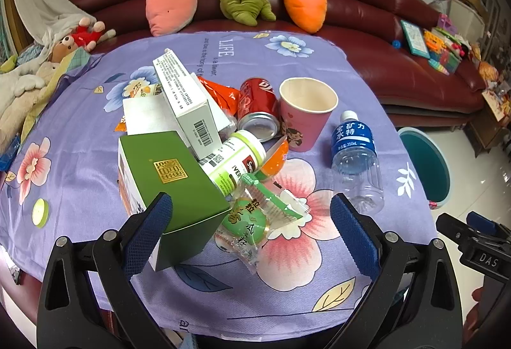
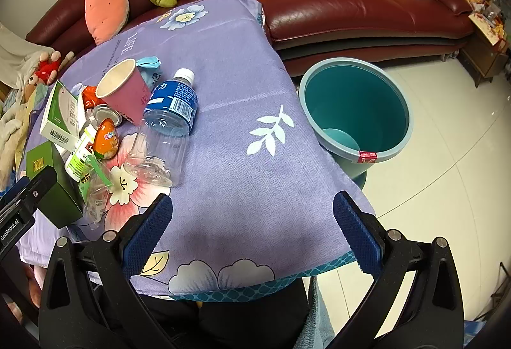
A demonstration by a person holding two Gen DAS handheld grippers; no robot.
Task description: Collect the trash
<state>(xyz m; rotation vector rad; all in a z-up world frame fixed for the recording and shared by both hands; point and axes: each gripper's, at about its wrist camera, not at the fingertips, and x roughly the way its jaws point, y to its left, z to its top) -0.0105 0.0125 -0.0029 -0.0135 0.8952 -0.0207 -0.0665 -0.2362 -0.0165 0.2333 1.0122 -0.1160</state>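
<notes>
A pile of trash lies on the purple flowered tablecloth (image 1: pixel 80 132): a green box (image 1: pixel 172 179), a white box (image 1: pixel 185 100), a white supplement bottle (image 1: pixel 233 160), a red can (image 1: pixel 257 106), a pink paper cup (image 1: pixel 303 112), a clear water bottle (image 1: pixel 356 160) and a green snack wrapper (image 1: pixel 255 215). My left gripper (image 1: pixel 252 231) is open over the wrapper, its left finger beside the green box. My right gripper (image 2: pixel 252 231) is open and empty above the table's near right corner. The teal trash bin (image 2: pixel 354 112) stands on the floor right of the table.
A dark red sofa (image 1: pixel 383 29) with plush toys runs behind the table. Toys and books lie on its right end (image 1: pixel 440 45). A small green lid (image 1: pixel 40 212) lies at the table's left. The white tiled floor (image 2: pixel 447 173) spreads right of the bin.
</notes>
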